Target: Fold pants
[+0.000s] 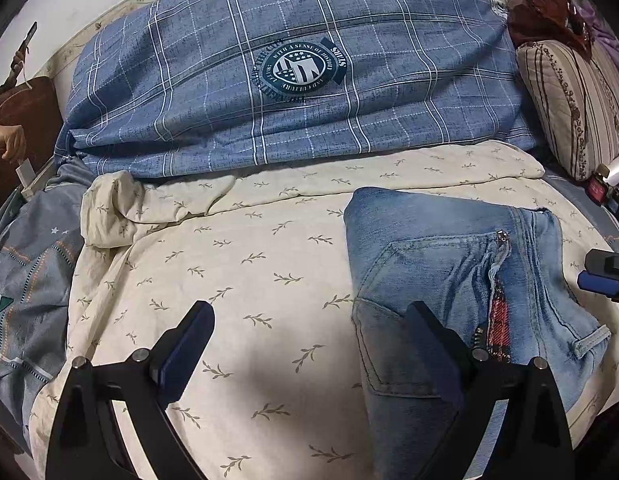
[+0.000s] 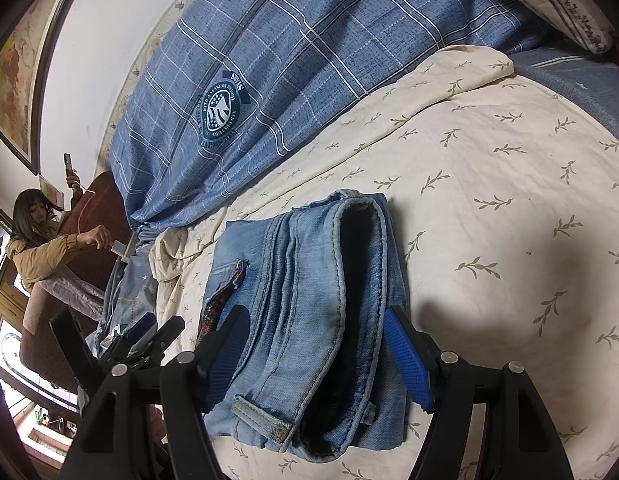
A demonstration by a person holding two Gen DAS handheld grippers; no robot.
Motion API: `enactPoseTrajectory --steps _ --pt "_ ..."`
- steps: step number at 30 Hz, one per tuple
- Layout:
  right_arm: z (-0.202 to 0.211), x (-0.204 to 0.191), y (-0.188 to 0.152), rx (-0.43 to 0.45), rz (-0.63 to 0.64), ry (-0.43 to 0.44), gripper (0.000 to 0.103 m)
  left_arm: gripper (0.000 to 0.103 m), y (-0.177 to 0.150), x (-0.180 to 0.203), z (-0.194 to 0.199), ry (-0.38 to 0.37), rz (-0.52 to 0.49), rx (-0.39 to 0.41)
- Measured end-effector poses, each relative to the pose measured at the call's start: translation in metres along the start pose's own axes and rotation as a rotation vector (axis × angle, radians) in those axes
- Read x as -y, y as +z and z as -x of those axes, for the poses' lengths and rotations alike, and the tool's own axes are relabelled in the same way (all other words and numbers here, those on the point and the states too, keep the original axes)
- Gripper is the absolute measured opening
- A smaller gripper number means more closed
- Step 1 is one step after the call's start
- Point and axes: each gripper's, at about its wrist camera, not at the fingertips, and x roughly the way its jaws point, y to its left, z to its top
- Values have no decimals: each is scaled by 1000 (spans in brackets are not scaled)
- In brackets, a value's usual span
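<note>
surface: a bed with a cream sheet (image 1: 245,280) printed with small leaf sprigs. a blue plaid duvet (image 1: 293,80) is bunched along the far side against a white wall (image 2: 109,40); a striped pillow (image 1: 573,108) stands at the far right. a person (image 2: 41,240) sits at the far left.

open room: the sheet is flat and bare left of the jeans (image 1: 461,280) and toward the near edge.

task item: the jeans lie folded into a compact stack on the sheet, waistband and belt loop at the near end, zipper showing.

left gripper (image 1: 313,344): jaws released, empty, one finger over the stack's left edge.

right gripper (image 2: 317,352): jaws spread to either side of the stack's near end; contact with the denim cannot be told.
</note>
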Motion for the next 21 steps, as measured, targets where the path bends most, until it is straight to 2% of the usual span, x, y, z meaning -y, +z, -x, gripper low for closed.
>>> enactPoseTrajectory --steps 17,21 --pt "1 4 0 -5 -1 -5 73 96 1 3 1 -10 -3 -4" --pt "1 8 0 -18 -10 -10 73 96 6 -3 -8 -106 39 -46"
